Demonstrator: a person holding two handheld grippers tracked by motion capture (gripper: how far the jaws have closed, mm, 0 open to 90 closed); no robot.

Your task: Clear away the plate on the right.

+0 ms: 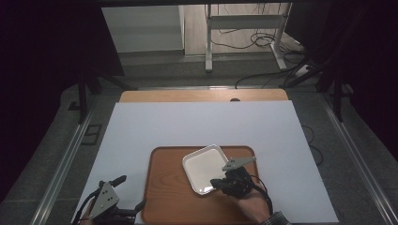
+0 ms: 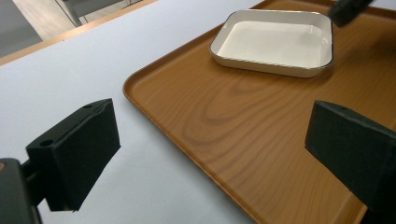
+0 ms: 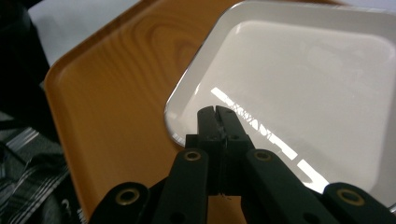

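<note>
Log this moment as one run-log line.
right hand-held gripper: shut on dish rim | left hand-held gripper: open, beside tray | dish: on tray

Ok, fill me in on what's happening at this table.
A person works with a gripper in each hand. The right gripper is shut on the near rim of a white square plate that sits on a wooden tray. The left gripper waits open at the tray's near left corner, holding nothing.

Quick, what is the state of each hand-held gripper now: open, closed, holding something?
Left hand-held gripper: open, holding nothing, over the tray edge.
Right hand-held gripper: closed on the rim of the white dish.
</note>
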